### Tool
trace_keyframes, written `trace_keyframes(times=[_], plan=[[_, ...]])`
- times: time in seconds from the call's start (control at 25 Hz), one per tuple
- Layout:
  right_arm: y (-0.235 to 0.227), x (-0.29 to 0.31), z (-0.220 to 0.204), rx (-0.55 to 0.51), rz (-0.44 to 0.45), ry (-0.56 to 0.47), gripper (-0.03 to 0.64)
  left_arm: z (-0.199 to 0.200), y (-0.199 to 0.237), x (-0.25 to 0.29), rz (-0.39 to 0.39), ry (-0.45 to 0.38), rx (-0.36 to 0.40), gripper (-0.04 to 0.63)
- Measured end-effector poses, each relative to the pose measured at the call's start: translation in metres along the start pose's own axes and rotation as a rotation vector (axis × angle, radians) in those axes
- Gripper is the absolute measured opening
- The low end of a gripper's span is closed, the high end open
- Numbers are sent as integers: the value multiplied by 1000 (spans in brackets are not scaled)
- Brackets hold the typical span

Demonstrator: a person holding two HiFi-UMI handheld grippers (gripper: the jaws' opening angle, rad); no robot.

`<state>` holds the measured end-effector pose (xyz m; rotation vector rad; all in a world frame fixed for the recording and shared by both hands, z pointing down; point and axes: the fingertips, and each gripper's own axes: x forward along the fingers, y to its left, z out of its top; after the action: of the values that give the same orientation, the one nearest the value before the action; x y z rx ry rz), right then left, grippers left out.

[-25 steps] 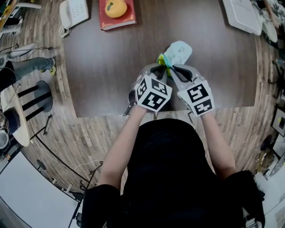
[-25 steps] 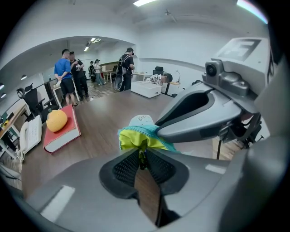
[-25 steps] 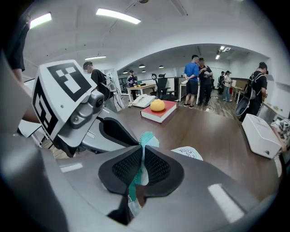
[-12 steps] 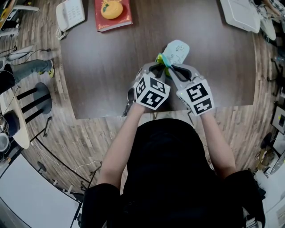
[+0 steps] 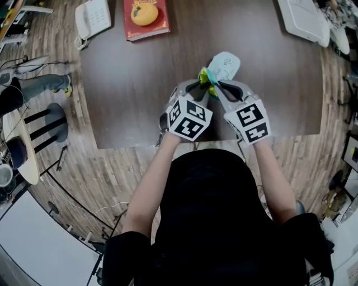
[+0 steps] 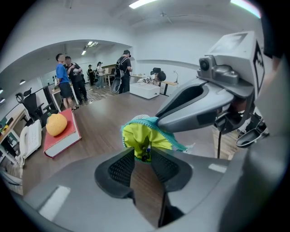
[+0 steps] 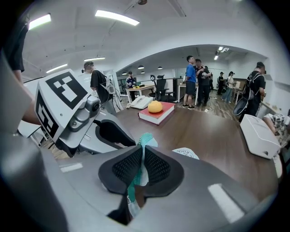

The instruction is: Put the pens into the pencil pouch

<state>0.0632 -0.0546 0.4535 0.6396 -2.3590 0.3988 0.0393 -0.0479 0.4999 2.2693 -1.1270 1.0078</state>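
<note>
A light teal pencil pouch (image 5: 225,63) with a yellow lining (image 6: 140,136) is held over the brown table (image 5: 140,84), its mouth toward me. My right gripper (image 7: 142,156) is shut on the teal edge of the pouch (image 7: 146,139). My left gripper (image 6: 143,155) has just been opening. Its jaws stand apart, with the yellow mouth of the pouch at their tips. Pen ends (image 6: 146,153) show dark and blue inside that mouth. In the head view both grippers, left (image 5: 199,87) and right (image 5: 220,85), meet at the pouch's near end.
A red book with an orange fruit (image 5: 145,18) lies at the table's far left, beside a white telephone (image 5: 92,17). A white box (image 5: 305,19) sits at the far right corner. Several people stand in the room behind (image 7: 195,77).
The left gripper's jaws stand wider apart than before. The pouch, the right gripper and both hands have stayed where they were.
</note>
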Motion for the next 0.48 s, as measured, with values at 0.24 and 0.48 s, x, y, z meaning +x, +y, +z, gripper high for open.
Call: trace_keyframes(times=[0.24,0.48], plan=[[-3,-3,3,-2,-13,-10,29,2,4,-12,17,-16,-5,110],[-10,-6,9,-7,-35,-23,29,2,9,-20,38,-27,-4,110]])
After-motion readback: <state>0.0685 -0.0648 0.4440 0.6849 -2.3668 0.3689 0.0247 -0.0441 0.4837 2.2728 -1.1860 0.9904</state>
